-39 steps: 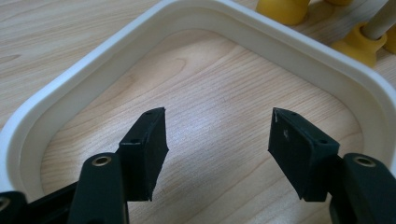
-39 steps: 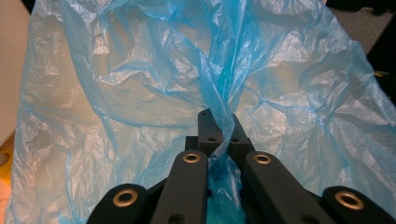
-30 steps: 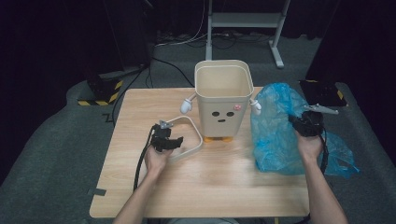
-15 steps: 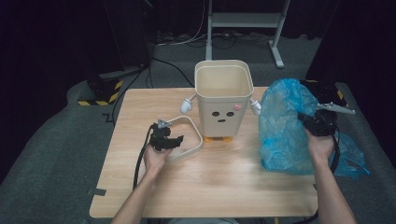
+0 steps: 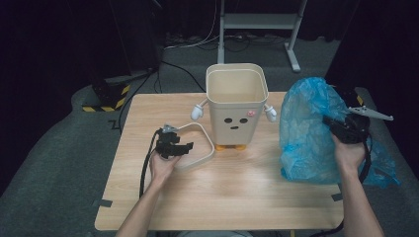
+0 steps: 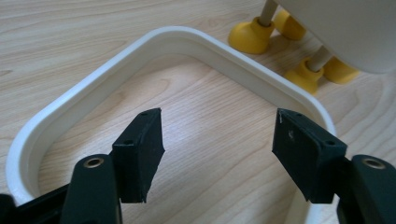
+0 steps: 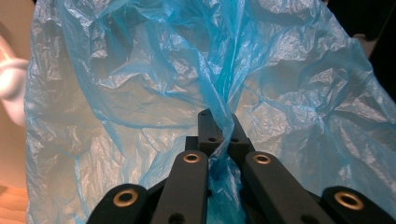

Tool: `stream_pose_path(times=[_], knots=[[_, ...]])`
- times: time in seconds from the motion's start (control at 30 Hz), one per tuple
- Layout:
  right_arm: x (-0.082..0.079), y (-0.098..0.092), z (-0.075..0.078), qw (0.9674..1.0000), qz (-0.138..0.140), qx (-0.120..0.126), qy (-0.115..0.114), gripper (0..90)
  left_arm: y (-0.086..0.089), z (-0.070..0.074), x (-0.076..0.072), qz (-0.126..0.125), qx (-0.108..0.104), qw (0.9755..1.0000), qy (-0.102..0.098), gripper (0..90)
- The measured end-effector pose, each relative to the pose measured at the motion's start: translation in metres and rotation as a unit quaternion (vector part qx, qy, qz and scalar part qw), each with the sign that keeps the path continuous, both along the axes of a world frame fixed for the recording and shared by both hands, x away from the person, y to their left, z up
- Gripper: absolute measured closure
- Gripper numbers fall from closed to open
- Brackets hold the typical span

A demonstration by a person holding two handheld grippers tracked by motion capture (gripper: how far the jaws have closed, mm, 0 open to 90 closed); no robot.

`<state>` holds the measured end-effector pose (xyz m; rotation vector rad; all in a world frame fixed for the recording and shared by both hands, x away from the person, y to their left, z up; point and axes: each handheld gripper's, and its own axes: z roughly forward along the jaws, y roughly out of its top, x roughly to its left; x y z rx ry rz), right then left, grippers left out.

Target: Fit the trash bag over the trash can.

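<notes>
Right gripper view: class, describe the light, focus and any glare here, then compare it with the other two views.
Right gripper view: light shines through the crinkled blue bag, glinting on its creases, while the pale shape at the left edge is blurred. Left gripper view: even light, sharp wood grain on the table, soft shadow inside the white ring. High view: lit table, surroundings almost black.

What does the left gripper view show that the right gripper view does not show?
Left gripper view: open black jaws of the left gripper above the wooden table, inside a cream ring, with the bin's yellow feet near.

Right gripper view: the right gripper, shut on a fold of the blue plastic bag.

Both: a part of the cream bin.
</notes>
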<state>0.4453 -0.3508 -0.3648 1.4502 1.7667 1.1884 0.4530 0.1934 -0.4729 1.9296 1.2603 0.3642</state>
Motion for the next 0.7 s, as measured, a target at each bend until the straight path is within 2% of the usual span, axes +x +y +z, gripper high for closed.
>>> stream_pose_path(times=[0.23, 0.43, 0.53, 0.7], knots=[[-0.004, 0.003, 0.012, 0.9999, 0.014, 0.003, -0.010, 89.5, 0.000, 0.006, -0.001, -0.003, 0.001, 1.0000, -0.009, 31.4], [-0.008, 0.004, 0.023, 0.9994, 0.026, 0.008, -0.019, 89.5, 0.007, 0.017, -0.002, -0.002, -0.020, 0.9996, -0.022, 29.0], [-0.010, 0.006, 0.029, 0.9992, 0.032, 0.005, -0.025, 89.5, 0.009, 0.023, -0.002, -0.004, -0.017, 0.9995, -0.028, 27.6], [-0.013, 0.009, 0.040, 0.9985, 0.041, 0.009, -0.034, 89.5, 0.010, 0.034, -0.001, -0.008, -0.029, 0.9988, -0.038, 27.0]])
